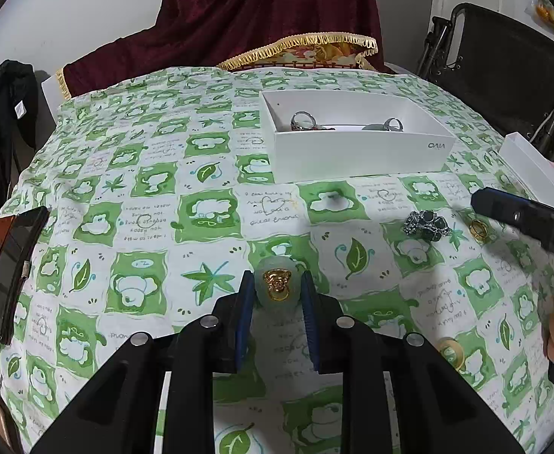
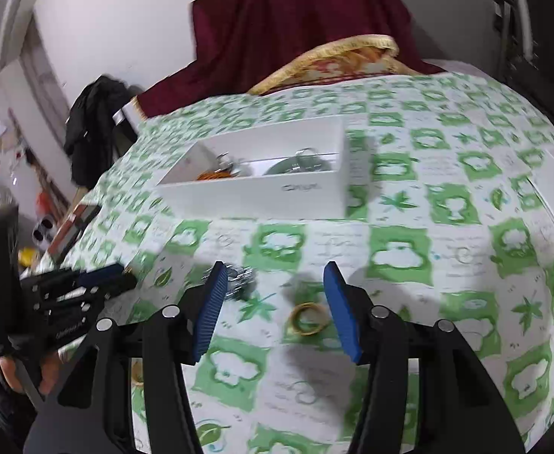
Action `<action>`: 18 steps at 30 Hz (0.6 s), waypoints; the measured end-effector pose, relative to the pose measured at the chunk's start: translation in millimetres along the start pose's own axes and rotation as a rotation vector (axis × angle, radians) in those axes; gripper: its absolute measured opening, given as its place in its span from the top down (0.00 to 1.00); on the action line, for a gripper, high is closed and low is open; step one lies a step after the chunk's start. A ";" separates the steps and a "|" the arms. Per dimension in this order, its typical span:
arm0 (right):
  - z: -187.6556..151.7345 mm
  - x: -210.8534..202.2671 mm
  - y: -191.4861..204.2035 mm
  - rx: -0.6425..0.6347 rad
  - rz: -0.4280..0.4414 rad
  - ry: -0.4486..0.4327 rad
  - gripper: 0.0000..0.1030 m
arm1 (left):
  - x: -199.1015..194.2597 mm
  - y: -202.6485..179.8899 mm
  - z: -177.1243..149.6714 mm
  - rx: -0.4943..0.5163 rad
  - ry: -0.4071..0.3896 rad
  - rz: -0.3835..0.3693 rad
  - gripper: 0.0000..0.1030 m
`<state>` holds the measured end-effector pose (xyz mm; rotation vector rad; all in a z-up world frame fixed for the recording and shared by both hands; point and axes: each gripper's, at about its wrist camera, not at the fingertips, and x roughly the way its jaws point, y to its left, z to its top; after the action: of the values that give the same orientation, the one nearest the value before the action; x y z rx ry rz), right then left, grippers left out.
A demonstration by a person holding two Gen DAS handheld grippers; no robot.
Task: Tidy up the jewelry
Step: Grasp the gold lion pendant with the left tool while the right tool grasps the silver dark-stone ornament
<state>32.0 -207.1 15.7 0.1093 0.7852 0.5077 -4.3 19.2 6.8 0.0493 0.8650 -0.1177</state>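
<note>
My left gripper pinches a pale jade-green bangle fitted with a gold clasp ornament, both blue pads pressed to its sides just above the green-and-white tablecloth. At twelve o'clock to one o'clock from it sits the white box, already holding a few silver rings. I judge the bangle stiff, smooth and brittle: it could slip from a loose hold and chip if dropped, so I would keep the pads on its flat outer sides, clear of the clasp.

My right gripper hangs wide open over the cloth, gripping nothing. A gold ring lies flat between its pads, nearer the right one; the view is blurred. It looks light and hard, low to the cloth, best pinched across its outer rim. A dark beaded cluster piece rests at nine o'clock from that ring, just beside it. Another gold piece lies near the table's close edge.
</note>
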 end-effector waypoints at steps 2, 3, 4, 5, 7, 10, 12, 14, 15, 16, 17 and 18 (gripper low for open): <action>-1.7 4.5 13.2 -0.062 0.002 0.021 0.50 | 0.3 -0.1 0.1 -0.001 0.002 0.001 0.76; -2.6 5.6 18.5 -0.086 0.000 0.027 0.50 | 0.3 -0.2 0.0 -0.002 0.002 0.000 0.76; -3.3 7.0 25.4 -0.119 -0.002 0.032 0.50 | 0.4 0.1 0.0 -0.003 0.003 0.001 0.76; -3.7 8.6 32.1 -0.149 -0.009 0.037 0.50 | 0.5 0.4 -0.1 -0.003 0.003 0.001 0.76; -3.9 13.2 42.9 -0.202 -0.037 0.048 0.50 | 0.9 0.3 0.0 -0.001 0.005 0.004 0.76; -2.6 25.6 55.0 -0.267 -0.069 0.081 0.50 | 1.3 0.5 0.3 0.000 0.005 0.004 0.76; -1.5 35.5 56.2 -0.276 -0.093 0.114 0.50 | 1.3 0.6 0.4 -0.002 0.005 0.003 0.76; 0.7 45.8 52.0 -0.254 -0.100 0.157 0.64 | 1.2 0.5 0.4 -0.001 0.005 0.003 0.76; 1.7 44.0 50.5 -0.247 -0.099 0.146 0.79 | 1.2 0.5 0.4 0.000 0.005 0.004 0.76; 1.3 42.4 49.1 -0.241 -0.087 0.141 0.80 | 1.2 0.5 0.4 0.000 0.004 0.003 0.76; 0.6 39.1 47.5 -0.232 -0.063 0.131 0.80 | 1.4 0.7 0.4 0.000 0.004 0.004 0.76; 0.0 35.4 46.6 -0.224 -0.058 0.117 0.80 | 1.3 1.0 0.5 -0.001 0.001 0.003 0.76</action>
<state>34.5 -149.4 5.7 -0.1518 0.8381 0.5469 -3.0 20.0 6.1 0.0497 0.8660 -0.1147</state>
